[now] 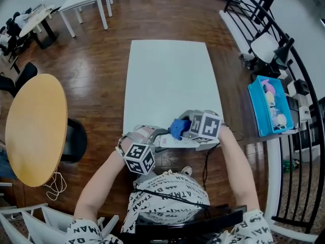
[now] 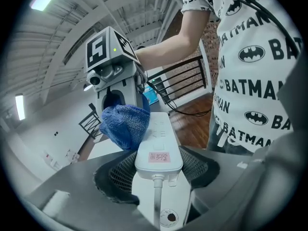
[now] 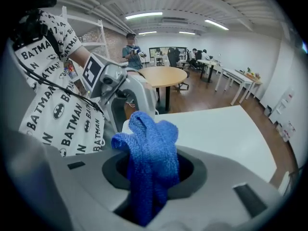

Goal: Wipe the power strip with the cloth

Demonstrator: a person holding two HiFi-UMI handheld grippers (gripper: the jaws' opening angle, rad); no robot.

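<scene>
My left gripper (image 2: 158,166) is shut on the cord end of the white power strip (image 2: 160,137), which reaches away from its jaws above the table's near edge. A pink label sits on the strip's near end. My right gripper (image 3: 153,173) is shut on a bunched blue cloth (image 3: 150,150). That blue cloth (image 2: 124,124) rests against the strip's left side in the left gripper view. From the head view, both grippers meet at the white table's near edge, the left gripper (image 1: 150,142) left of the power strip (image 1: 177,142), the right gripper (image 1: 189,129) over the blue cloth (image 1: 179,127).
The long white table (image 1: 167,80) stretches ahead. A black cable (image 1: 206,162) hangs from the strip toward the floor. A round wooden table (image 1: 35,126) stands at the left, a blue bin (image 1: 269,105) and a black railing at the right.
</scene>
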